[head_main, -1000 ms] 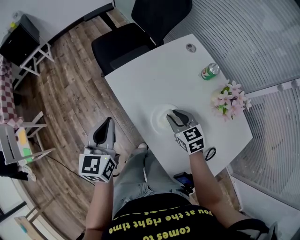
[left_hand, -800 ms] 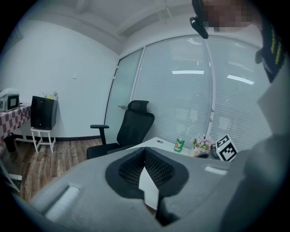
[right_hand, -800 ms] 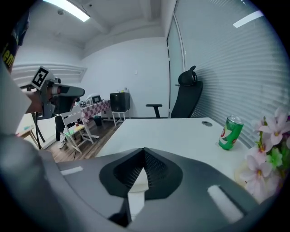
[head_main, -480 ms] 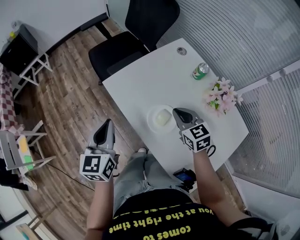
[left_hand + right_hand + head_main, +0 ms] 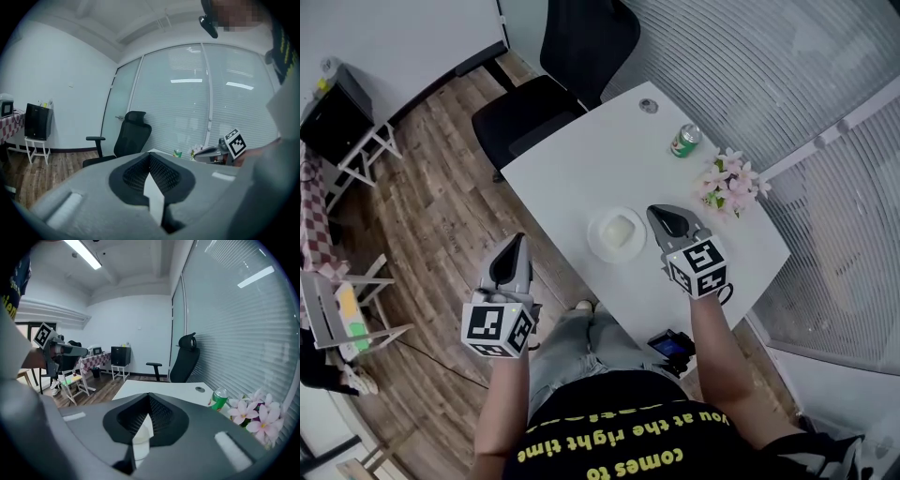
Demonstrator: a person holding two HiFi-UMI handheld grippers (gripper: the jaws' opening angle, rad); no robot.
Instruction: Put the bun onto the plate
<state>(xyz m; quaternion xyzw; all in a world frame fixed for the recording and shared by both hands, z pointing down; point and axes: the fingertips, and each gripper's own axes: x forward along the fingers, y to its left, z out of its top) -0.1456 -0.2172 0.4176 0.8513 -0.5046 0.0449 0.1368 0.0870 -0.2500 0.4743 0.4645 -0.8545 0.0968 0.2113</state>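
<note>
bun (image 5: 622,227) on plate (image 5: 598,244), right hand-held gripper (image 5: 667,217) pressed together, empty, just beside plate, left hand-held gripper (image 5: 514,251) pressed together, farther from plate

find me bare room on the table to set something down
Most room: the far half of the table, between the plate and the grommet, left of the can. A smaller patch lies at the right corner, nearer than the flowers. Crowded: the right edge with can and flowers, and beside the plate, where the right tool hangs.
</note>
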